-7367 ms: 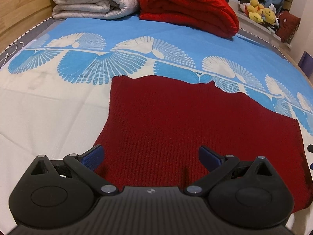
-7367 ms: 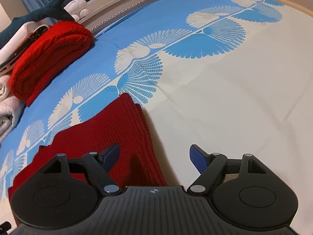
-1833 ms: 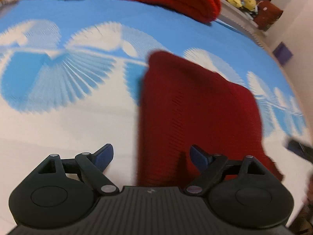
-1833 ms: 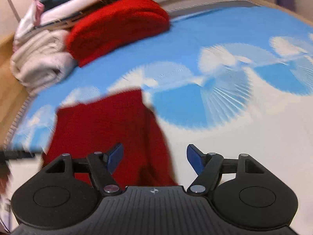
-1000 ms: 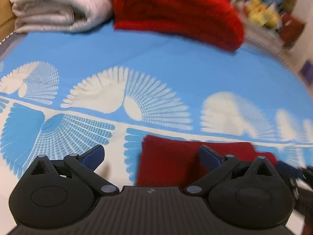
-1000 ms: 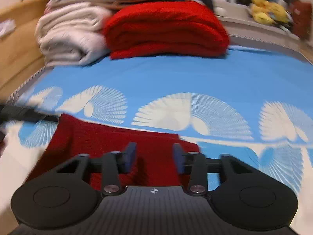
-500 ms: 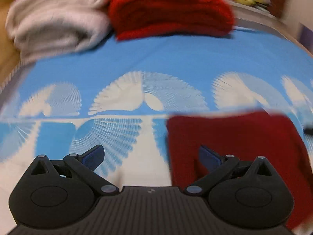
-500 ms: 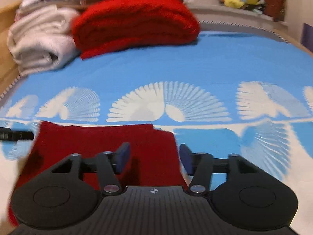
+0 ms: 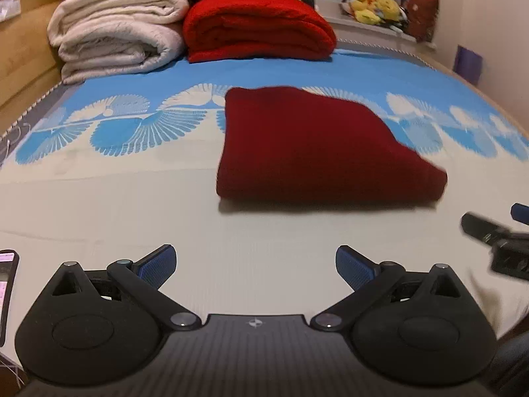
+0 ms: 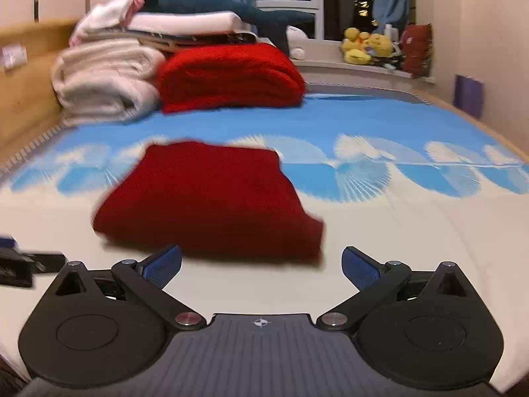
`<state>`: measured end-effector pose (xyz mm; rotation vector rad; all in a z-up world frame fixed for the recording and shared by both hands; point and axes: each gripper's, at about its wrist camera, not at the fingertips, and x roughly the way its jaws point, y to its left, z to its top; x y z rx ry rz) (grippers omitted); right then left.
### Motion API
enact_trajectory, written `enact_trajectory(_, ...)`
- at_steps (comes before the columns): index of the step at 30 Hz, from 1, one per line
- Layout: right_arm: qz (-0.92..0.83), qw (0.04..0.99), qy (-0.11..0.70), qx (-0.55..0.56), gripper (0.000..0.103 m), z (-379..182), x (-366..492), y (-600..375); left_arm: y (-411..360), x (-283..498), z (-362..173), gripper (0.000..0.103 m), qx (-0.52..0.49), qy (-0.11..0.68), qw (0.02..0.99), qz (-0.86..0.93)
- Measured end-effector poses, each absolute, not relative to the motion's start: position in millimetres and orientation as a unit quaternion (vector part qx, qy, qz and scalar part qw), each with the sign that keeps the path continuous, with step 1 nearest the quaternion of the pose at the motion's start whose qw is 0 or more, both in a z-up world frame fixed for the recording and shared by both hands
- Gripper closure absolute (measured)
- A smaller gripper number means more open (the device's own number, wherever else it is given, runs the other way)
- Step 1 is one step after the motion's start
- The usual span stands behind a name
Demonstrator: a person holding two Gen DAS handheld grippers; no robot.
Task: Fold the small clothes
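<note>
Sweater (image 9: 317, 152), dark red knit, lies folded mid-bed on the blue-and-cream sheet (image 9: 132, 205), apart from both tools. Left gripper (image 9: 254, 261) has its jaws spread wide, nothing between them, over the near edge. Right gripper (image 10: 261, 263) likewise spread and holding nothing. Red blanket (image 9: 258, 28) and white blanket (image 9: 115, 41) are stacked at the far edge.

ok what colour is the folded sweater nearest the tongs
Dark red sweater, plain; clearest in the left wrist view.
</note>
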<state>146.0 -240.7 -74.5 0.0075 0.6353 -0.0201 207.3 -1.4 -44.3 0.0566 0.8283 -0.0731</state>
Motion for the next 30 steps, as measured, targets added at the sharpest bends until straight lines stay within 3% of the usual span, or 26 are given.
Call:
enact_trajectory(4, 0.009, 0.946, 0.324, 0.003, 0.001, -84.9, 136.9, -228.5, -10.0, 194.0, -59.0, 0.000, 0.049, 0.388, 0.920, -0.017)
enact_trajectory(30, -0.003, 0.931, 0.365, 0.024, 0.001, -110.2, 153.9, -227.7, -14.2, 234.2, -84.1, 0.001, 0.025, 0.470, 0.882, -0.033)
